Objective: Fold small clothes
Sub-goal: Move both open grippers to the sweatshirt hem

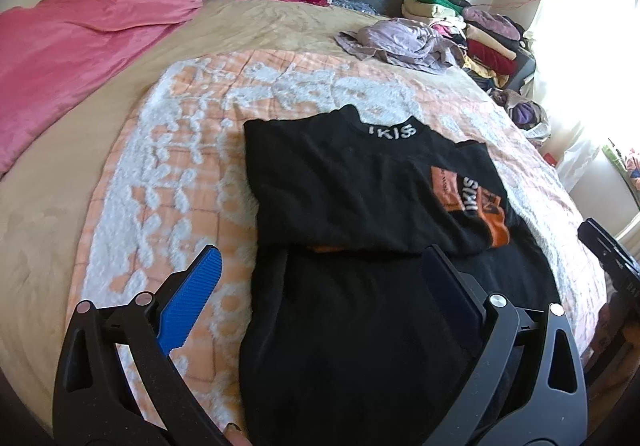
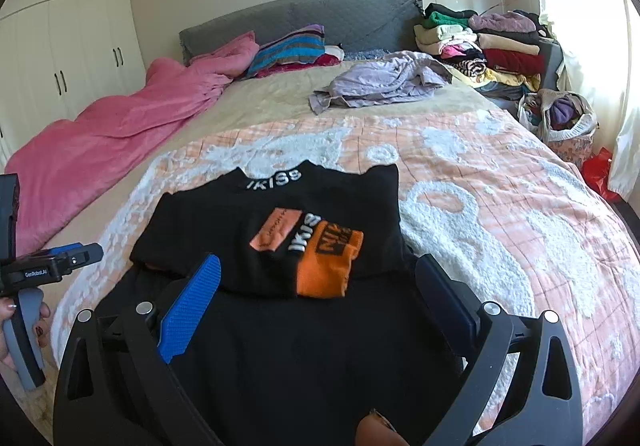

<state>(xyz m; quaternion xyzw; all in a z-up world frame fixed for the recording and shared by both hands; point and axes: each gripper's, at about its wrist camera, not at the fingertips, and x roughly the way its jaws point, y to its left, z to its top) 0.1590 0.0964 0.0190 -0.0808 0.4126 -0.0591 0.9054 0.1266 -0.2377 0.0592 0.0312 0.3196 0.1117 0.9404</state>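
Note:
A black top [image 1: 340,186] with a white-lettered collar and orange sleeve patches [image 2: 328,262] lies on the peach and white blanket [image 1: 180,150], its sleeves folded in over the body. My left gripper [image 1: 324,258] is open and empty above the garment's lower left part. My right gripper [image 2: 320,266] is open and empty above its lower middle. The black top also shows in the right wrist view [image 2: 224,218]. The left gripper shows at the left edge of the right wrist view [image 2: 60,258].
A pink duvet [image 1: 80,46] lies along the bed's left. A crumpled lilac garment [image 2: 380,82] lies beyond the blanket. Stacks of folded clothes [image 2: 480,42] and a bag of clothes [image 2: 560,118] sit at the right. White wardrobes [image 2: 60,46] stand at the left.

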